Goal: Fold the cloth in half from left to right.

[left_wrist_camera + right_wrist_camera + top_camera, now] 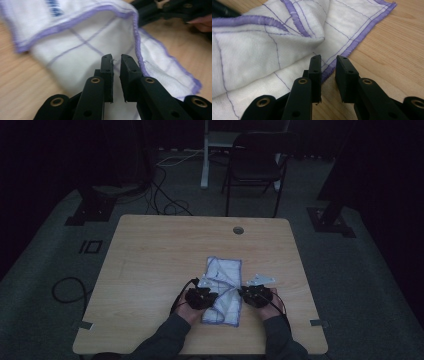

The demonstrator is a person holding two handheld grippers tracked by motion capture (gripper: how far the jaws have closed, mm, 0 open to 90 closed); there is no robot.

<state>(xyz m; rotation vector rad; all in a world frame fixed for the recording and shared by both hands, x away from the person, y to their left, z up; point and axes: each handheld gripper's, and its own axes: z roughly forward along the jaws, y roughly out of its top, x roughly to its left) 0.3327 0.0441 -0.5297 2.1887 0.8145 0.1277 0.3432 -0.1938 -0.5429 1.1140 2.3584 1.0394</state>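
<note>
White cloth (pixel 223 290) with purple stitched hem and thin purple grid lines, lying rumpled and partly folded on the pale wood counter (pixel 150 270), on its near half and right of centre. All places below are given from the cloth.

Left gripper (pixel 202 297): at the cloth's near-left edge, held in the person's left hand (pixel 187 310). In the left gripper view its tips (pixel 117 65) stand over white fabric, beside a raised purple hem. Jaws nearly together, a narrow slit between them; no fabric seen in the slit, so nothing gripped.

Right gripper (pixel 255 295): at the cloth's near-right edge, held in the right hand (pixel 270 310). In the right gripper view its tips (pixel 328 67) sit at the hem where cloth meets bare wood. Jaws a little apart; the hem shows through the gap, lying below them and unpinched, pads not pressing on it.

Both grippers face inward toward the cloth from opposite sides, each at its edge. Cloth rests on the counter, a fold bunched up between the two grippers.

Beyond the cloth: round cable hole (pixel 238 230) near the counter's far edge. Black chair (pixel 255 162) on the floor past that. Room dark.
</note>
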